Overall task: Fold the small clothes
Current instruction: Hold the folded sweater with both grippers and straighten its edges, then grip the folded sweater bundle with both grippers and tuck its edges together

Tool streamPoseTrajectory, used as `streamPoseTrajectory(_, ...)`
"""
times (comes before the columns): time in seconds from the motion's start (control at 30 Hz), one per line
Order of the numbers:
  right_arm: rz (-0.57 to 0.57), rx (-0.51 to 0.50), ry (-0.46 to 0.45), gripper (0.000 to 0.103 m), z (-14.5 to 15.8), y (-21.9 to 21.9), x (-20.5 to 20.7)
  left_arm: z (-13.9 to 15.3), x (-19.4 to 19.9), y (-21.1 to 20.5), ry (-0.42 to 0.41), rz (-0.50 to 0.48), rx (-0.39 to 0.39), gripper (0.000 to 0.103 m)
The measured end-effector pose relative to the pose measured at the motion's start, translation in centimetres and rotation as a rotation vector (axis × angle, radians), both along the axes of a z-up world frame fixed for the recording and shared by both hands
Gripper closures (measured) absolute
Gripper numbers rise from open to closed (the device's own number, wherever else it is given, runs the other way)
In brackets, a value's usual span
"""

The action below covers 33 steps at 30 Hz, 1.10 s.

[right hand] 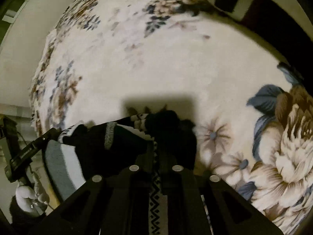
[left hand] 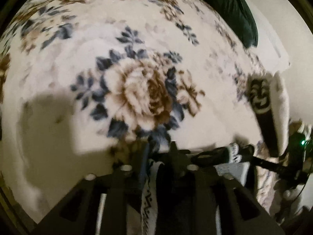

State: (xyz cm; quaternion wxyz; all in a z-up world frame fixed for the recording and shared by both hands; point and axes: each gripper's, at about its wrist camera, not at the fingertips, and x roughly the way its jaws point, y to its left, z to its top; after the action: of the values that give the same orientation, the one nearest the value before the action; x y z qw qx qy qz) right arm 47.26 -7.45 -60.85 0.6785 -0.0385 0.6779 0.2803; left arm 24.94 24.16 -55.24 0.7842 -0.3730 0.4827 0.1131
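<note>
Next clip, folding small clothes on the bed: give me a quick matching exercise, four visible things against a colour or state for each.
Things:
1. left gripper
2. blanket
3. pillow
4. right gripper

Colour or state:
A. dark green, at the far edge of the bed
B. cream with brown and blue flowers
C. jaws shut on patterned fabric, seen from the left wrist
D. jaws shut on zigzag-patterned fabric beside a dark garment

Pairs: 1-C, 2-B, 3-A, 4-D

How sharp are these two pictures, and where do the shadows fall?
Left wrist view: strong motion blur smears the floral blanket; a broad shadow lies at lower left. Right wrist view: less blurred, with a dark shadow just beyond the patterned garment in the right gripper. Both show fisheye curvature.
</note>
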Motion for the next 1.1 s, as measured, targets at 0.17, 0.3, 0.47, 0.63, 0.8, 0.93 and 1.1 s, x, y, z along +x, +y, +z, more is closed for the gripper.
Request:
streamPoseTrajectory(0.17,0.112,0.064,-0.097,0.046,4.7,0.9,-1.9,2.3,-2.3,-0.1,-0.035,0.067,-0.002,0.035)
streamPoseTrajectory(0.3,0.441,0.093,-0.128,0.034,6.3,7.0,-5.2,2.6,-2.3,-1.2,0.005,0.054,0.051,0.035)
streamPoseTrajectory(0.47,0.815,-0.02,-0.146,0.046,3.0,14.2,-9.1,2.0,-1.9,-2.3,0.051,0.025,0.098,0.035)
streamPoseTrajectory(0.63,0.883,0.031,-0.099,0.089,3.9,14.5,-9.7,2.2,-2.4,-2.8,0.038,0.01,0.11,0.035)
streamPoseTrajectory(0.8,0.812,0.184,0.274,0.089,3.7,13.1,-8.8,2.3,-2.6,-2.8,0.027,0.011,0.098,0.035)
streamPoseTrajectory(0.93,0.622,0.202,0.601,0.089,-0.3,12.2,-6.8,2.3,-2.4,-2.6,0.023,0.0,0.088,0.035)
streamPoseTrajectory(1.1,0.29,0.152,0.401,0.059,-1.7,10.5,-0.9,2.8,-1.9,-2.7,0.016,-0.035,0.103,0.035)
